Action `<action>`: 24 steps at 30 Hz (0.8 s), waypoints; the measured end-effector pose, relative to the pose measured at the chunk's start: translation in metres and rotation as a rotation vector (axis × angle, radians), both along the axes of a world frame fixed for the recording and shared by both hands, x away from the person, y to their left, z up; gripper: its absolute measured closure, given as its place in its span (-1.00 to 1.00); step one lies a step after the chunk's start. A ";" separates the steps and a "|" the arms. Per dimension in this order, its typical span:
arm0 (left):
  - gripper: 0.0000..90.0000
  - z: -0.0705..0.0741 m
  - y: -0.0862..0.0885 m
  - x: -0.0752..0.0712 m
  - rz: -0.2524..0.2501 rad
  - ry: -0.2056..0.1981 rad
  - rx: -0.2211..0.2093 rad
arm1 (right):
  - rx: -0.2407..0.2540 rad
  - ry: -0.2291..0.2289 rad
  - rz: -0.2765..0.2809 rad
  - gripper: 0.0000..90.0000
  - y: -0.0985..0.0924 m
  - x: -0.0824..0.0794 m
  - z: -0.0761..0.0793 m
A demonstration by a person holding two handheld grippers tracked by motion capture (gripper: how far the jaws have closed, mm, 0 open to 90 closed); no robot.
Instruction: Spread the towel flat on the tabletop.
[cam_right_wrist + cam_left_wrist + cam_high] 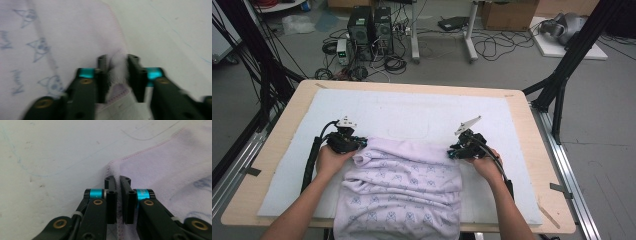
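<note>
A person at a wooden table (532, 165) grips the two far corners of a pale lilac towel (404, 192), one set of tongs in each hand, in what looks like the start of a fold or a spread. The towel, printed with small blue figures, lies rumpled on a white mat (412, 112) at the near middle of the table, its near end hanging over the edge closest to the person. Taking both far corners at once, hands well apart, would let the cloth be pulled taut and moved evenly, which seems the reason for the matched hold.

The left gripper (346, 141) sits at the towel's far left corner. Its own camera shows the black jaws of the left gripper (117, 195) nearly together, with only a narrow slit between them, and the stitched hem running into that slit; the fingertips (110, 182) press on the cloth edge.

The right gripper (464, 147) is at the far right corner. In its blurred view, the right gripper (118, 75) stands slightly wider, a bunch of white-lilac fabric and a sewn label pinched between the jaws.

Beyond the table, computer towers (369, 27) and loose cables lie on the grey floor.
</note>
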State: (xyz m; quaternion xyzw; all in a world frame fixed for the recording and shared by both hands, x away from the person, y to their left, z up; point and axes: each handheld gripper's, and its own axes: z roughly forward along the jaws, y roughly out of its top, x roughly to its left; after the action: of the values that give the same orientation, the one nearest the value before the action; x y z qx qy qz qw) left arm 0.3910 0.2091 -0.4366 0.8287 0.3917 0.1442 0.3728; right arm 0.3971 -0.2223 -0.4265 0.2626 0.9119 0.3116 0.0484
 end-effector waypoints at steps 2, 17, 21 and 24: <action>0.90 0.005 0.001 -0.001 0.007 -0.036 -0.002 | -0.019 0.003 0.009 0.81 0.001 0.000 0.005; 0.25 0.075 -0.002 0.055 0.205 -0.208 -0.032 | 0.026 -0.229 -0.263 0.19 -0.004 0.063 0.084; 0.20 0.053 0.002 0.038 0.154 -0.151 -0.039 | 0.010 -0.208 -0.207 0.16 -0.004 0.045 0.062; 0.19 0.040 0.004 0.024 0.094 -0.113 -0.033 | 0.037 -0.166 -0.164 0.11 -0.005 0.028 0.046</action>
State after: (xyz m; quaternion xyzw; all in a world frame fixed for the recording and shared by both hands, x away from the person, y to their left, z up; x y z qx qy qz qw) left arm 0.4146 0.2127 -0.3966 0.7938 0.4108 0.2017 0.4006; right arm 0.4248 -0.2269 -0.3800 0.3106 0.8744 0.3439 0.1442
